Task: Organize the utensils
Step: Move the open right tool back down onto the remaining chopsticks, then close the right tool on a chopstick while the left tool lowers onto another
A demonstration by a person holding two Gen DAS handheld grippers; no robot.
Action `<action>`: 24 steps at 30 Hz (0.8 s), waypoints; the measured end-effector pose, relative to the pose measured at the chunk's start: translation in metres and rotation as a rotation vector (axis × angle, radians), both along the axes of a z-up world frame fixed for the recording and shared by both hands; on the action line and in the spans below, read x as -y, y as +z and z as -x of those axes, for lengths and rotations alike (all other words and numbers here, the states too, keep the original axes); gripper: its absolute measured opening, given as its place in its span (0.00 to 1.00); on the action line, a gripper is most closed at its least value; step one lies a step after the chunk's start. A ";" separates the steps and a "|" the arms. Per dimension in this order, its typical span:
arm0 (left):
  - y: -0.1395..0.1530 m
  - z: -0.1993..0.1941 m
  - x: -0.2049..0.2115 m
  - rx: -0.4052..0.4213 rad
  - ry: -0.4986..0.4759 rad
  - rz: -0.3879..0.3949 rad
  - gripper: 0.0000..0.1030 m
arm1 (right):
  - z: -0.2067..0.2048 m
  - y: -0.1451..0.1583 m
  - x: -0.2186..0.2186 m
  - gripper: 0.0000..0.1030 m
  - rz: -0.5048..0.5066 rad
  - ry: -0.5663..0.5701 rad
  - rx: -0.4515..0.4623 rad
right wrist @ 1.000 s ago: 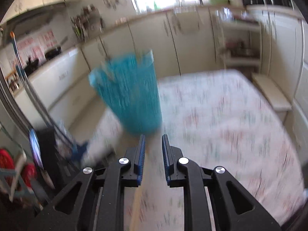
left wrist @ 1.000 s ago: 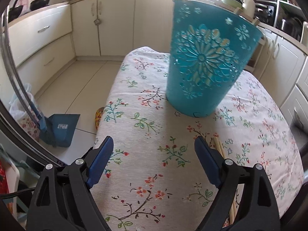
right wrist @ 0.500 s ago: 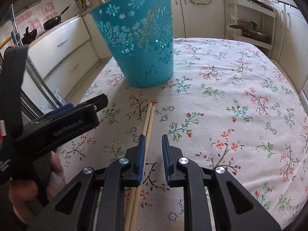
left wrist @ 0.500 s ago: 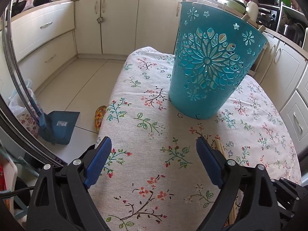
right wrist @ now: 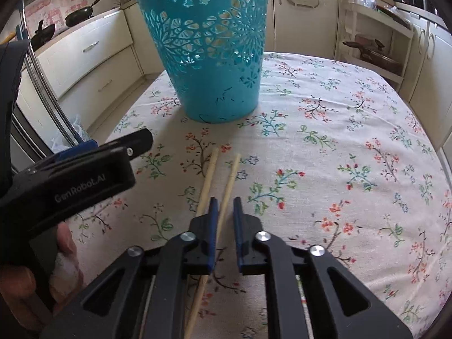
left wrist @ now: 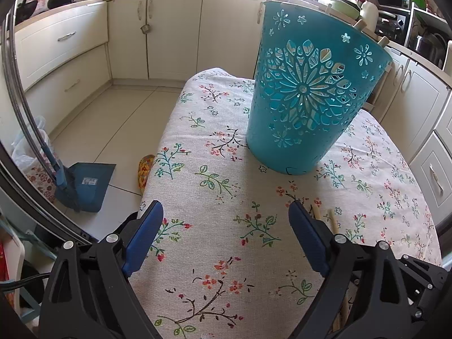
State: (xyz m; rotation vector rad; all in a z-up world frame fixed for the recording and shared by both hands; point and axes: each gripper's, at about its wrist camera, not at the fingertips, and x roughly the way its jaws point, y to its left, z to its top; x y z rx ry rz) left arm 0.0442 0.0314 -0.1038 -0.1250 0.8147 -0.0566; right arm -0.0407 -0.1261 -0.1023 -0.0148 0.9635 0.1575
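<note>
At 12 o'clock from the right gripper [right wrist: 226, 202] stands the bin [right wrist: 214, 56], its inside screened by the cut-out wall, with only wooden ends [left wrist: 360, 24] poking over the rim. Nearer on the cloth [right wrist: 339, 141] that gripper's jaws have just been closing and pinch a chopstick [right wrist: 230, 178], while its twin [right wrist: 207, 178] lies just outside them at 11 o'clock; the near ends of both are hidden under the tool. The left gripper [left wrist: 226, 212] hangs spread wide over the cloth, holding nothing.
</note>
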 end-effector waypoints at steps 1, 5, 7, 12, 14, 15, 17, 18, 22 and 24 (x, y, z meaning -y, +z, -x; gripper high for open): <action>0.000 0.000 0.000 -0.001 -0.001 0.001 0.84 | 0.001 0.001 0.004 0.08 0.011 -0.004 -0.001; -0.002 -0.001 0.003 -0.011 -0.022 -0.007 0.84 | 0.009 0.004 0.033 0.08 0.029 -0.059 -0.005; -0.003 -0.002 0.012 -0.022 -0.054 -0.039 0.84 | 0.013 0.004 0.048 0.08 0.017 -0.099 -0.002; -0.003 0.001 0.038 -0.027 -0.166 -0.121 0.84 | 0.020 0.006 0.069 0.08 -0.045 -0.155 0.005; -0.003 0.002 0.044 -0.035 -0.182 -0.113 0.84 | 0.020 0.006 0.068 0.08 -0.047 -0.151 0.008; -0.003 0.002 0.047 -0.043 -0.185 -0.108 0.84 | 0.021 0.005 0.068 0.08 -0.052 -0.150 0.009; -0.005 0.002 0.054 -0.056 -0.188 -0.121 0.84 | 0.021 0.005 0.071 0.08 -0.067 -0.149 0.009; -0.005 0.002 0.056 -0.060 -0.190 -0.128 0.84 | 0.021 0.005 0.072 0.08 -0.075 -0.150 0.008; -0.007 0.003 0.070 -0.069 -0.200 -0.152 0.84 | 0.022 0.006 0.078 0.08 -0.098 -0.148 0.007; -0.008 0.004 0.074 -0.073 -0.205 -0.165 0.84 | 0.022 0.006 0.079 0.08 -0.110 -0.148 0.006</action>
